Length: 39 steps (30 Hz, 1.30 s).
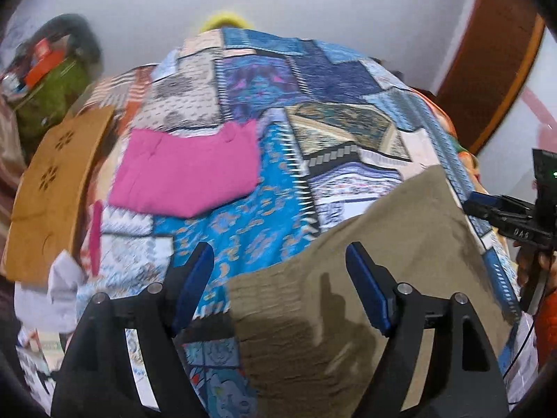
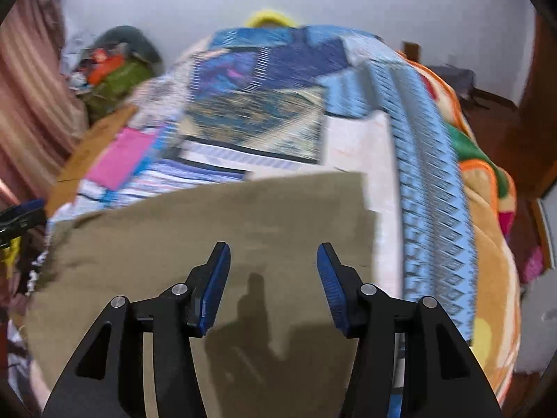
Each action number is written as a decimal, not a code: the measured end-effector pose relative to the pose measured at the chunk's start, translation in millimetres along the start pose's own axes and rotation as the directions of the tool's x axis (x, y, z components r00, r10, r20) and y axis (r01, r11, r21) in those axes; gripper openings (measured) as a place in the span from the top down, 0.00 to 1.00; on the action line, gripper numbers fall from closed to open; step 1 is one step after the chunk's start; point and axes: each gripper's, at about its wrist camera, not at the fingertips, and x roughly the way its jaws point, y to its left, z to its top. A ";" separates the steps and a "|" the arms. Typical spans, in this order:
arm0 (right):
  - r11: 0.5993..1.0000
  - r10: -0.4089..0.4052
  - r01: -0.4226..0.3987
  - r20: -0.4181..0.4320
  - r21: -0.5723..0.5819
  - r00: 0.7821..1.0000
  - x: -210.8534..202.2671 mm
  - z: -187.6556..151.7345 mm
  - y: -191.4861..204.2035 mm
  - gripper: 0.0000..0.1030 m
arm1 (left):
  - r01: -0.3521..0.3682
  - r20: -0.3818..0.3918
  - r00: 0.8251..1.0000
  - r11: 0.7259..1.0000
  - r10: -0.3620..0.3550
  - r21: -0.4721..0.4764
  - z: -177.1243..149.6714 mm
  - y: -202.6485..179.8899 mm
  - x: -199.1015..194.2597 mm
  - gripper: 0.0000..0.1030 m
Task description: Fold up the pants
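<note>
Left wrist view, flat khaki pants, patchwork quilt, folded pink cloth

Left claw open over khaki pants, pink cloth beyond, patchwork quilt

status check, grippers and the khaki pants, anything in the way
Left gripper open, empty. Right gripper open, empty. Khaki pants flat on patchwork bedspread. Pink garment lies apart, clear.
</note>
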 end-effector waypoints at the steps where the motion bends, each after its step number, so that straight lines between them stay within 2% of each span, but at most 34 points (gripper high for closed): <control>1: 1.000 0.023 -0.023 0.003 -0.018 1.000 -0.8 1.7 11.2 0.52 | 0.012 -0.012 1.000 1.000 -0.012 0.010 3.0 -2.5 4.5 0.23; 2: 0.998 0.043 -0.043 0.001 -0.038 0.999 0.8 3.4 23.0 0.52 | 0.025 -0.044 0.999 0.999 -0.024 0.031 7.5 -5.6 15.6 0.23; 5: 0.993 0.079 -0.081 -0.032 -0.081 0.996 18.9 12.2 53.2 0.52 | 0.003 -0.127 0.992 0.999 0.003 0.045 10.7 -4.0 48.5 0.23; 8: 0.988 0.104 -0.115 -0.115 -0.098 0.988 48.0 13.7 74.6 0.52 | -0.075 -0.183 0.980 0.996 0.081 0.040 7.4 8.9 77.7 0.24; 10: 0.986 0.108 -0.127 -0.176 -0.105 0.978 64.6 7.5 83.2 0.52 | -0.056 -0.207 0.977 0.998 0.056 0.003 4.5 21.4 88.8 0.23; 11: 0.985 0.100 -0.123 -0.188 -0.118 0.977 68.1 2.8 85.5 0.52 | -0.026 -0.218 0.976 0.999 0.016 -0.043 2.4 30.5 94.3 0.23; 13: 0.980 0.078 -0.105 -0.157 -0.172 0.985 64.0 -6.6 90.0 0.52 | -0.004 -0.221 0.975 0.997 -0.013 -0.080 -0.3 37.8 97.5 0.22; 16: 0.979 0.088 -0.117 -0.170 -0.167 0.981 56.4 -11.8 84.5 0.52 | -0.004 -0.205 0.979 0.993 -0.020 -0.116 -1.8 43.0 93.0 0.22; 20: 0.978 0.085 -0.115 -0.172 -0.173 0.981 46.5 -20.4 79.7 0.52 | -0.046 -0.169 0.985 0.992 0.026 -0.119 -3.8 43.1 74.4 0.22; 27: 0.982 0.079 -0.108 -0.179 -0.157 0.981 31.3 -35.8 79.3 0.52 | -0.067 -0.169 0.985 0.988 0.043 -0.137 -1.4 46.9 51.6 0.22; 29: 0.984 0.074 -0.100 -0.174 -0.144 0.982 21.3 -44.2 77.9 0.52 | -0.078 -0.149 0.987 0.991 0.061 -0.109 -1.5 39.6 35.0 0.23; 31: 0.987 0.067 -0.091 -0.183 -0.130 0.981 10.9 -52.7 77.5 0.52 | -0.058 -0.129 0.990 0.995 0.048 -0.075 -3.5 28.0 21.1 0.23; 35: 0.990 0.075 -0.088 -0.125 -0.109 0.989 -9.7 -57.1 81.3 0.52 | -0.005 -0.084 0.996 1.000 0.007 0.025 -22.0 -11.3 -9.0 0.22; 39: 0.992 0.103 -0.109 -0.095 -0.067 0.990 -14.6 -60.6 90.2 0.52 | 0.039 -0.106 0.994 0.995 -0.030 0.089 -46.2 -45.8 -11.8 0.22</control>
